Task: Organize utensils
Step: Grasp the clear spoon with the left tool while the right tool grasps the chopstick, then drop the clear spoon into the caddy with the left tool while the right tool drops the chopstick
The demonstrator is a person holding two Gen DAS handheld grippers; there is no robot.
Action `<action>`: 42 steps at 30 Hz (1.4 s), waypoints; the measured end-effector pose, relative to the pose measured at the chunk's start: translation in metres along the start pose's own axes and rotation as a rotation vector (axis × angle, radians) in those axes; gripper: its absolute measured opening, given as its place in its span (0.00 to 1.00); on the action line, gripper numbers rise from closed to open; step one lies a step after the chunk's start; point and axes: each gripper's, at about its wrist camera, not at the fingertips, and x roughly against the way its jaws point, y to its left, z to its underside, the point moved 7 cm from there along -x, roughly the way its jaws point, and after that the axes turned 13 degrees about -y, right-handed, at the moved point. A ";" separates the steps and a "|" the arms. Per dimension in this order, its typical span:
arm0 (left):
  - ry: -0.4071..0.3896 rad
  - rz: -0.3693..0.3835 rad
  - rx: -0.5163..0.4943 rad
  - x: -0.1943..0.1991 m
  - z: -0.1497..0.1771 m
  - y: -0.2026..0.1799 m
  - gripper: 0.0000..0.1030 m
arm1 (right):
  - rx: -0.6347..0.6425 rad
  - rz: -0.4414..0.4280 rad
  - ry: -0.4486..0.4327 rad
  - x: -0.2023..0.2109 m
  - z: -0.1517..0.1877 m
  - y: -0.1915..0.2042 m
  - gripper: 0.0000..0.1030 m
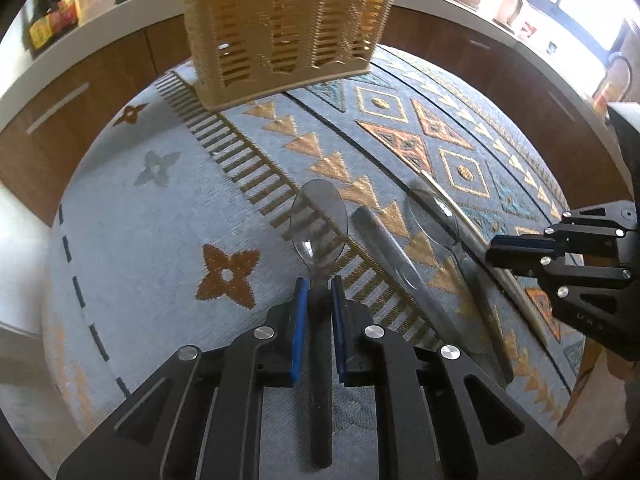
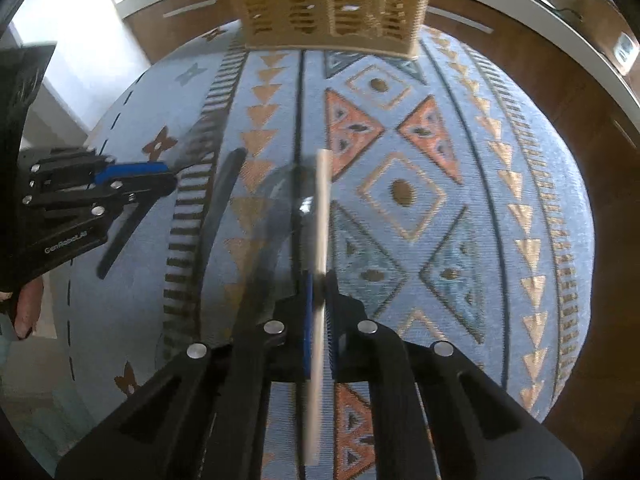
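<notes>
My left gripper (image 1: pixel 320 286) is shut on the dark handle of a clear plastic spoon (image 1: pixel 318 224), its bowl pointing away over the patterned cloth. It also shows in the right wrist view (image 2: pixel 160 176) at the left. My right gripper (image 2: pixel 318 280) is shut on a pale chopstick (image 2: pixel 322 208); it shows in the left wrist view (image 1: pixel 504 254) at the right. A grey knife (image 1: pixel 400 268) and a second clear spoon (image 1: pixel 436 210) lie on the cloth between the grippers. A woven utensil basket (image 1: pixel 280 28) stands at the far side, also seen in the right wrist view (image 2: pixel 332 0).
The blue patterned tablecloth (image 1: pixel 140 240) covers a round table. Wooden cabinets with a white counter (image 1: pixel 80 24) curve behind, holding jars and bottles (image 1: pixel 56 12).
</notes>
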 end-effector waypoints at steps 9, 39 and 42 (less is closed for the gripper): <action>-0.024 -0.042 0.117 0.005 -0.005 0.036 0.11 | -0.107 0.032 0.037 -0.001 0.001 -0.040 0.05; 0.143 0.013 0.027 -0.032 -0.047 0.034 0.29 | -0.046 0.038 0.159 -0.044 -0.059 -0.028 0.05; 0.129 0.016 0.034 -0.028 -0.044 0.035 0.29 | -0.029 0.043 0.145 -0.039 -0.048 -0.033 0.05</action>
